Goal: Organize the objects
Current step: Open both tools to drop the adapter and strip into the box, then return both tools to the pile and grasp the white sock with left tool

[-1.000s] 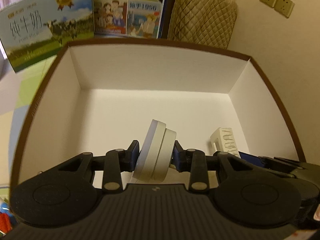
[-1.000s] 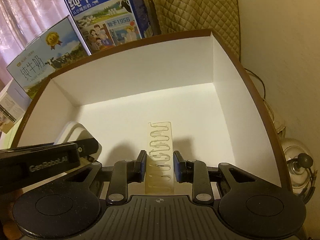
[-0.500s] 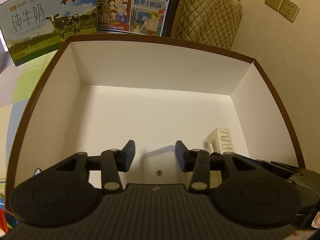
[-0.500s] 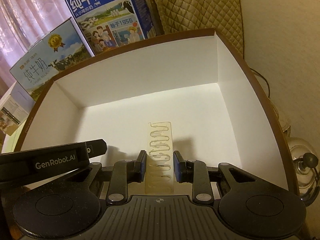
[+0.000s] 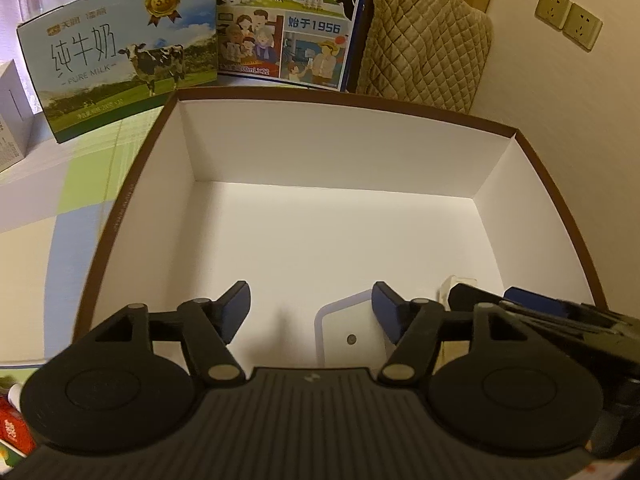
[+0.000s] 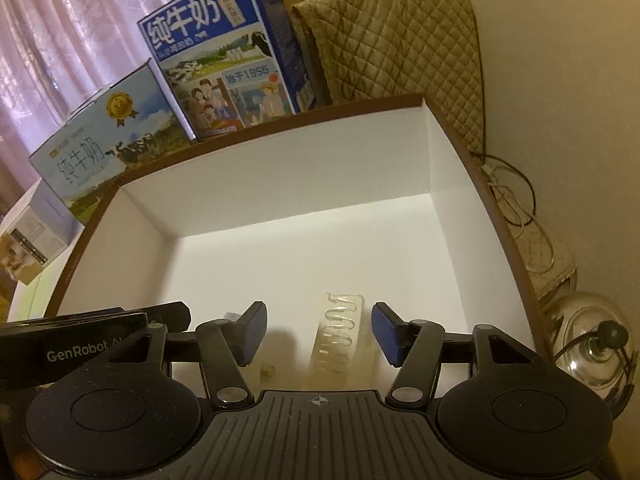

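A brown-rimmed cardboard box (image 5: 132, 184) with white inner walls (image 6: 288, 172) fills both views. My left gripper (image 5: 311, 306) stands open above its floor; a white rounded device (image 5: 352, 340) lies flat below, near the right finger. In the right wrist view my right gripper (image 6: 319, 330) is open too, and a translucent ridged plastic piece (image 6: 340, 340) lies on the box floor between its fingers, touching neither. The left gripper's black body (image 6: 80, 344) shows at the left of that view; the right gripper's body (image 5: 560, 320) shows at the right of the left wrist view.
Two milk cartons (image 5: 120, 60) (image 6: 228, 60) stand behind the box, a quilted cloth (image 6: 400, 40) beside them. A small white box (image 5: 10, 120) sits far left. Cables (image 6: 516, 196) and a glass jar (image 6: 592, 344) lie right of the box. Red packaging (image 5: 14, 432) is at lower left.
The left gripper let go of the white device, which now lies flat in the box, and opened wide. The right gripper released the ridged plastic piece and opened. Both views pulled back.
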Action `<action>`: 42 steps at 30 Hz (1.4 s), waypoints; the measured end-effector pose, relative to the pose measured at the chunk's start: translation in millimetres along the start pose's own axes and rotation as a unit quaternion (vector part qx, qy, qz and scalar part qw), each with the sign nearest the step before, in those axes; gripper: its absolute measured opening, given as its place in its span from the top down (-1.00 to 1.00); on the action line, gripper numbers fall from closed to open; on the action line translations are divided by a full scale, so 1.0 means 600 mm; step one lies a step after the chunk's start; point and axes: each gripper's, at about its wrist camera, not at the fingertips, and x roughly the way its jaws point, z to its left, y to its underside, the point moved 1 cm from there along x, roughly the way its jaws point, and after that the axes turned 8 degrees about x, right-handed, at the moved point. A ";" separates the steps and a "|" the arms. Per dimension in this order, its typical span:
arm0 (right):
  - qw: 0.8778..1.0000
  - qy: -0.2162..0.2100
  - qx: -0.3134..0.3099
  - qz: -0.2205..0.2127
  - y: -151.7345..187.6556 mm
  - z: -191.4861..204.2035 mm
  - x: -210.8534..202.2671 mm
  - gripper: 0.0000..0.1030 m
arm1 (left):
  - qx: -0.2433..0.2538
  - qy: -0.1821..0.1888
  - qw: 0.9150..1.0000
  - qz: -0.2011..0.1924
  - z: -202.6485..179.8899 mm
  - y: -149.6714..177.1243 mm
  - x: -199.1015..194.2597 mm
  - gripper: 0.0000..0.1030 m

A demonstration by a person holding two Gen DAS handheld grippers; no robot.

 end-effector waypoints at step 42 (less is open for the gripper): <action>0.985 -0.112 -0.128 -0.027 0.142 0.154 -0.194 -0.18 | -0.027 -0.071 0.994 -0.077 0.127 0.190 -0.332 -0.56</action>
